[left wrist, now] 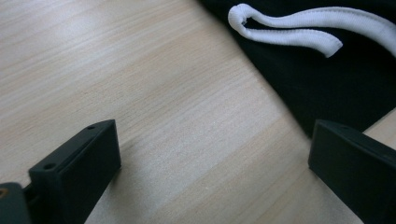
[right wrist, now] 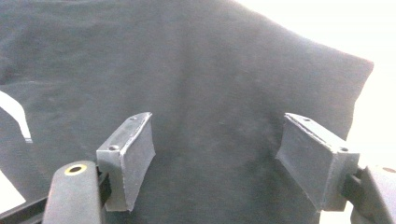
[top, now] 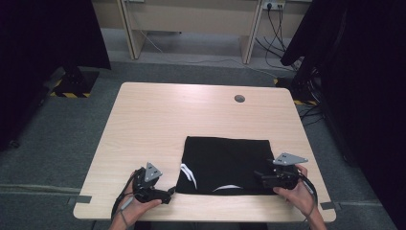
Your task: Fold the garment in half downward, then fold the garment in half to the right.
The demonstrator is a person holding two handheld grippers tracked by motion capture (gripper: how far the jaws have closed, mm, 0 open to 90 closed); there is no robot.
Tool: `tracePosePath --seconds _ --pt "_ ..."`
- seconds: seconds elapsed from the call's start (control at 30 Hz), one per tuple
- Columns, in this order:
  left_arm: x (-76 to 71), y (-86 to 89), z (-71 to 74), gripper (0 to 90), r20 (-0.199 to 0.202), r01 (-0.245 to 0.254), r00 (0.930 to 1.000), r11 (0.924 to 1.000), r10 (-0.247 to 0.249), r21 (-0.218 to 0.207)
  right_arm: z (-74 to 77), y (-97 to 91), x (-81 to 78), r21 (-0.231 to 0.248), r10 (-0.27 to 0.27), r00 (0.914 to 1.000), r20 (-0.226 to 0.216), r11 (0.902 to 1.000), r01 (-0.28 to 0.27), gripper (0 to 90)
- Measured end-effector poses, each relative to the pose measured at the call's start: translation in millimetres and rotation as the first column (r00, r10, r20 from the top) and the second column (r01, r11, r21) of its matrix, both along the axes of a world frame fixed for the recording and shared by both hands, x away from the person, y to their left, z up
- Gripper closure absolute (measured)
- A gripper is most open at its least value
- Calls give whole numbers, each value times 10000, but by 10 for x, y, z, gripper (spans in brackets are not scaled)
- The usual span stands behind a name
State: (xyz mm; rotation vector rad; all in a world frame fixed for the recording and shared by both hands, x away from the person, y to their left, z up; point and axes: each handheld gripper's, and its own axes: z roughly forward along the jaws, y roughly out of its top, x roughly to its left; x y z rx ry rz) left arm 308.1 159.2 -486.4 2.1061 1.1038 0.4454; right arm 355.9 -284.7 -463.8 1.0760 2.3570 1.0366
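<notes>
A folded black garment (top: 225, 165) lay flat on the table (top: 158, 120), its long axis along the near edge, white drawstrings (top: 188, 174) toward that edge. Left tongs (top: 168, 194) stood released beside its left corner; right tongs (top: 258, 176), released, hovered over its right edge.

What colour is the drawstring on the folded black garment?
White; the drawstring shows best in the left gripper view.

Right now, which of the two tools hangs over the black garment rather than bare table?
The right tool: its open jaws hang over the black garment. The left tool stands over bare wood beside it.
</notes>
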Motion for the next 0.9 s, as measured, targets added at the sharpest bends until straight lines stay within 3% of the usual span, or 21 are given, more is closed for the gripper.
tracePosePath --seconds 0.3,0.47,0.67,0.9 --pt "-4 -4 1 0 -23 98 9999 10000 -98 12 23 87 -142 221 173 9998 -40 9996 -172 255" --pt "-30 -30 7 18 -7 282 9996 9993 -282 -233 21 89 -218 284 190 9998 -64 9994 -188 255" --pt "-62 -145 16 24 100 648 9979 9964 -643 -551 13 76 -246 257 143 9999 -87 9996 -141 253" --pt "-18 -330 24 24 91 1014 9948 9931 -1011 -585 1 95 -237 231 215 9996 -155 9995 -211 253"
